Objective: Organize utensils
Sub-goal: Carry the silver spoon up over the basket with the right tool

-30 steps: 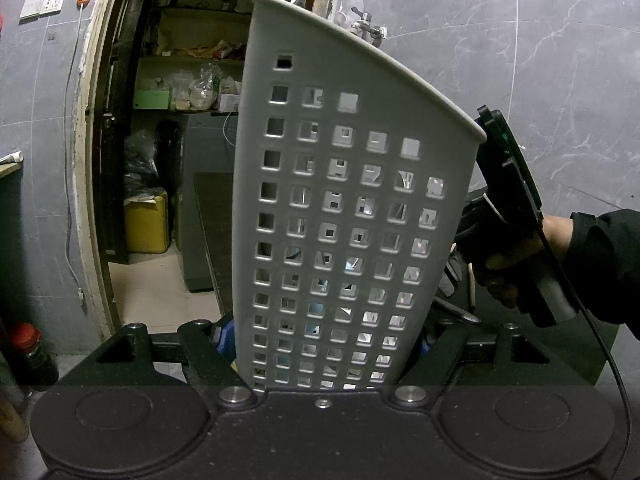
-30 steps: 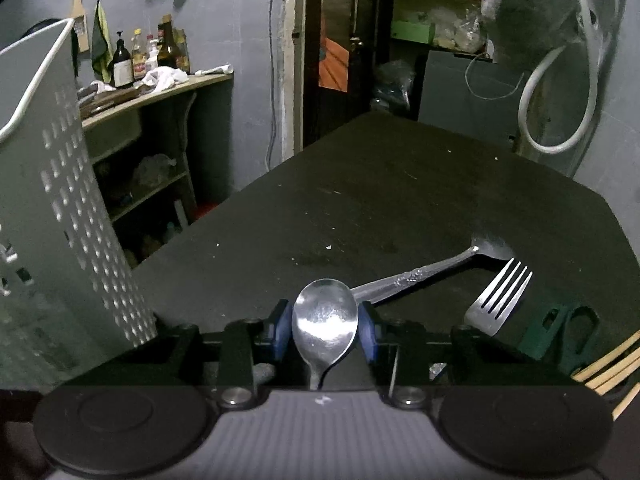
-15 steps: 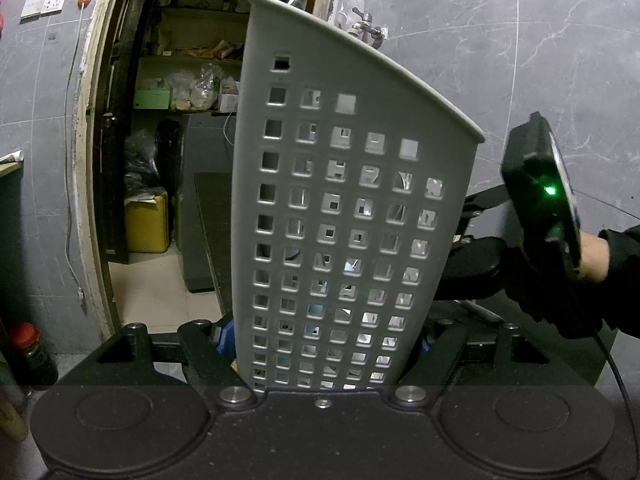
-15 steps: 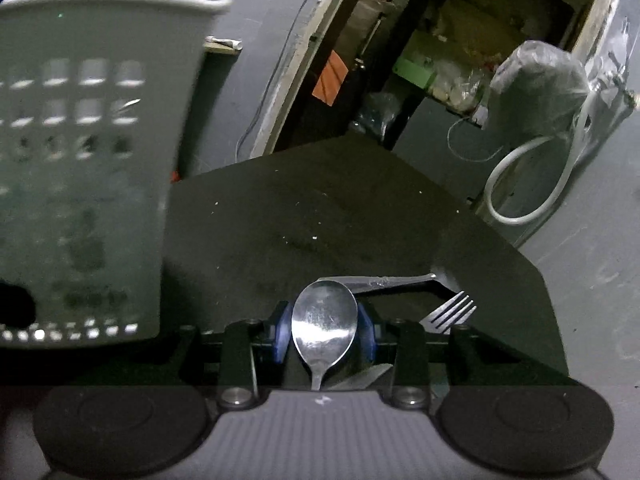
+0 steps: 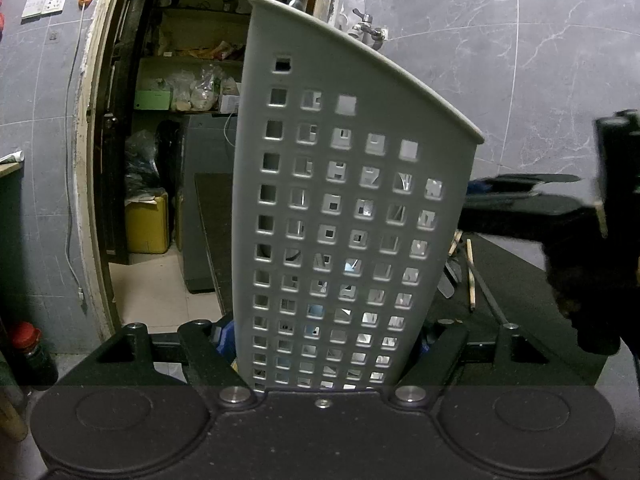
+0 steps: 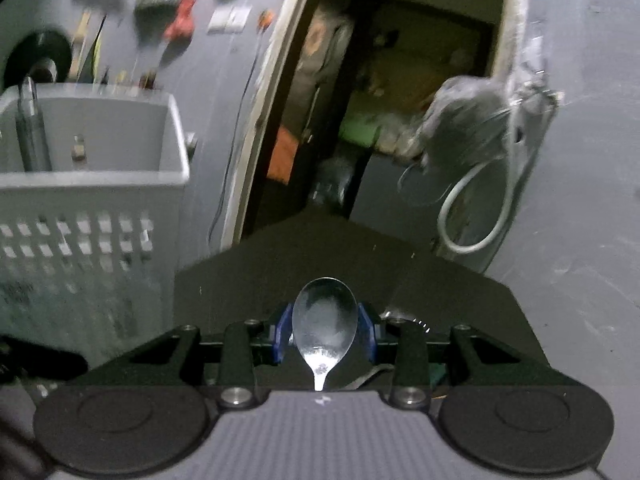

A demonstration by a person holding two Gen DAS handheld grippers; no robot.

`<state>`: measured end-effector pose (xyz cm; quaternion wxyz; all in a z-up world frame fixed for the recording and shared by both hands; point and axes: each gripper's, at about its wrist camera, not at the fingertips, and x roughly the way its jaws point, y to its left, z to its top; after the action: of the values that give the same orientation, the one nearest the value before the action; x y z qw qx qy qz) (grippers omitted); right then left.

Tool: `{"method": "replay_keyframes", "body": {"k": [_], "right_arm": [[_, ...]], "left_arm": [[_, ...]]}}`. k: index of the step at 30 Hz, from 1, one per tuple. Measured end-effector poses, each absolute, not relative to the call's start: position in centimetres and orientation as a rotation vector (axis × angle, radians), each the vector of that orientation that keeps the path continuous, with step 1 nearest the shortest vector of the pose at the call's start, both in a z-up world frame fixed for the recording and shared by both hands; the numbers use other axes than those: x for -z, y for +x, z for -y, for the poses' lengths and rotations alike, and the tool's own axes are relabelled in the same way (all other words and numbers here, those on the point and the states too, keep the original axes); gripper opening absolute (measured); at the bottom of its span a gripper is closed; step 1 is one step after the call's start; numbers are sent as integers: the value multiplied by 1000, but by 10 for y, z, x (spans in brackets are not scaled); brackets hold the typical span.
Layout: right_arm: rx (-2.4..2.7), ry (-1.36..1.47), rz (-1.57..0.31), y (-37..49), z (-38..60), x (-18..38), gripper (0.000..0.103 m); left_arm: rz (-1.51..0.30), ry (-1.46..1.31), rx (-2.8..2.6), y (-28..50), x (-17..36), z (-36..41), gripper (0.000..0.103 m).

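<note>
A white perforated utensil basket (image 5: 352, 208) stands upright, with my left gripper (image 5: 324, 340) shut on its lower part. In the right wrist view the same basket (image 6: 80, 200) is at the left, seen from just above its rim, and a metal handle (image 6: 30, 132) stands inside it. My right gripper (image 6: 325, 334) is shut on a steel spoon (image 6: 324, 320), whose bowl points up between the blue pads (image 6: 282, 332). Seen from the left wrist, the right gripper (image 5: 580, 220) is a blurred dark shape to the right of the basket.
The black table (image 6: 320, 256) runs toward an open doorway (image 5: 160, 160) with shelves and a yellow canister (image 5: 146, 220). Wooden chopsticks (image 5: 470, 276) lie on the table beyond the basket. A grey hose (image 6: 480, 208) hangs on the right wall.
My right gripper has swung left and slightly up with the spoon, from facing the table's cutlery to looking over the basket's rim. The left gripper and basket have not moved.
</note>
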<state>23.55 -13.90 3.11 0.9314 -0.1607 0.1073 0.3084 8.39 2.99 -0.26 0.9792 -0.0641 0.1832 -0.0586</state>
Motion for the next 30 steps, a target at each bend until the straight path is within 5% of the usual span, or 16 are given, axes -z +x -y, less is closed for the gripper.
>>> {"method": "replay_keyframes", "body": {"k": [30], "right_arm": [[-478,143,26,189,210,-63,40]], "left_arm": [[-364,-118,135,86,3,-35,77]]}}
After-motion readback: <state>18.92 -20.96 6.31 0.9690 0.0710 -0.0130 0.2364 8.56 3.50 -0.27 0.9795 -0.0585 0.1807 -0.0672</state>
